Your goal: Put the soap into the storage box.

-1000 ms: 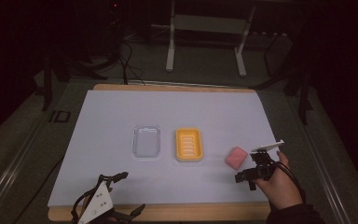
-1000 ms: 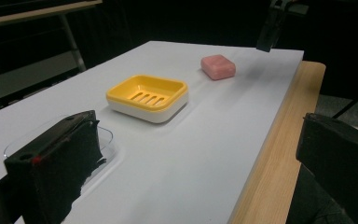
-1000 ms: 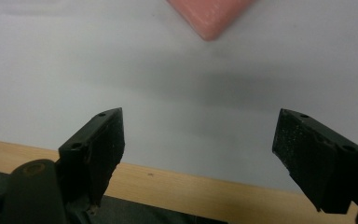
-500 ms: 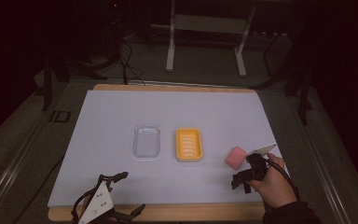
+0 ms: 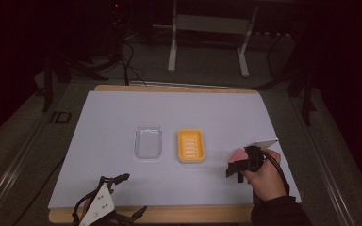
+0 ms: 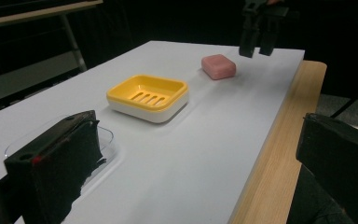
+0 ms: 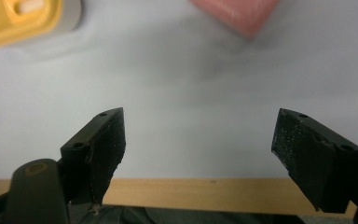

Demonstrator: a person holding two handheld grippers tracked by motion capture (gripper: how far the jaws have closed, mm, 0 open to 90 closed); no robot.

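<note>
a white sheet (image 5: pixel 108 122) covers a wooden table (image 5: pixel 169 88), whose edge shows along the far and near sides. a clear lid (image 5: pixel 148 142) lies flat on the sheet near the middle, apart from everything around it; its rim also shows low at the left in the left gripper view (image 6: pixel 106 136). beyond the table a grey stand (image 5: pixel 208 23) rises on two legs from the dark floor (image 5: pixel 207 70). black cables (image 5: pixel 127 61) trail over the floor at the far left. a metal rail (image 5: pixel 14 162) runs beside the table's left side.
</note>
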